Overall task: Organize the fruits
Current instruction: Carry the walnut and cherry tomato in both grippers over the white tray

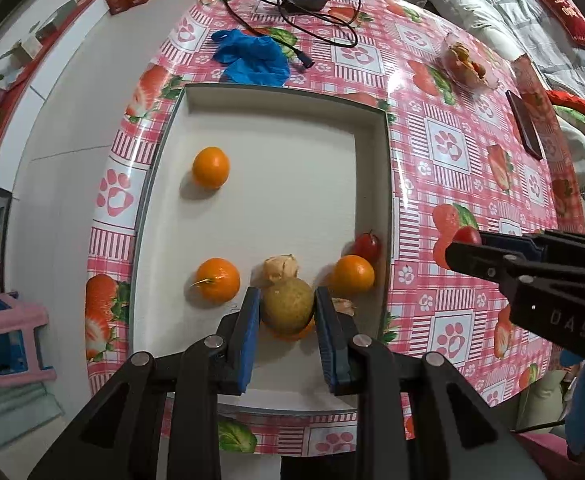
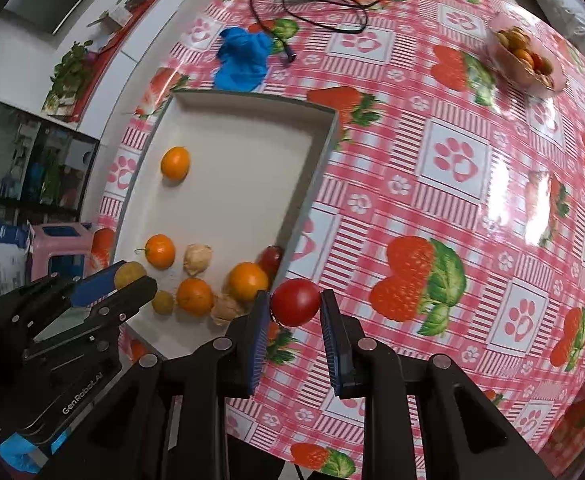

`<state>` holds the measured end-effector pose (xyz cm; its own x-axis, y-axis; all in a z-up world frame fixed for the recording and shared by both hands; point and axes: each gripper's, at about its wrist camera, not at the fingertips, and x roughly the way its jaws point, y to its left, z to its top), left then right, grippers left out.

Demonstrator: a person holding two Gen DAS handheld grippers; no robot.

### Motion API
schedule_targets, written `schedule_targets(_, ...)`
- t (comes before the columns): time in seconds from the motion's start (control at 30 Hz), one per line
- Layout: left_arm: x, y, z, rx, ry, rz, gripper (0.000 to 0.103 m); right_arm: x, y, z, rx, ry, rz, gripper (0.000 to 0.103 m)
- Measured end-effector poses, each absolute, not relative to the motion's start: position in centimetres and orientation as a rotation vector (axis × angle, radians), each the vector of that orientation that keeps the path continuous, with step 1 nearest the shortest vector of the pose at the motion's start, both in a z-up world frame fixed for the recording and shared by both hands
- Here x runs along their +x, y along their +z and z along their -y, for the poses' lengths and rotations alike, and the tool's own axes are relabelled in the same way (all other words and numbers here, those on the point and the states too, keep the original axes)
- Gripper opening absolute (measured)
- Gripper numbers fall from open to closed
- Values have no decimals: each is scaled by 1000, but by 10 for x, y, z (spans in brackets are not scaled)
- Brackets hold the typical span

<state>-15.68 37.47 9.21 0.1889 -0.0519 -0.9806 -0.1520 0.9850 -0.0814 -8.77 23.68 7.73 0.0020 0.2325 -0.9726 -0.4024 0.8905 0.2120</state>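
Left wrist view: my left gripper (image 1: 287,305) pinches one yellow-green fruit (image 1: 287,305) over the white tray (image 1: 384,168), which holds three oranges (image 1: 210,167). Right wrist view: my right gripper (image 2: 295,304) pinches one red tomato (image 2: 295,302) above the tablecloth (image 2: 452,200), beside that tray; four oranges show there.

The tablecloth (image 2: 432,208) is looking like glossy plastic, throwing back bright glare. The white tray (image 1: 276,120) is showing a matt, smooth, card-like surface. The oranges (image 1: 210,167) are appearing finely dimpled with a soft sheen, while the red tomato (image 2: 295,302) is shining smooth. The gripper pads (image 1: 248,336) are looking like matt blue rubber on black plastic arms with metal pins.
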Motion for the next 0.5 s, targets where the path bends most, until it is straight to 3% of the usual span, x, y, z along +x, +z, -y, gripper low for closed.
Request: schedule_targets(0.5,-160,93,-371,-156,56,-1383,30,-91,78,-240,-136,503,-1488,27)
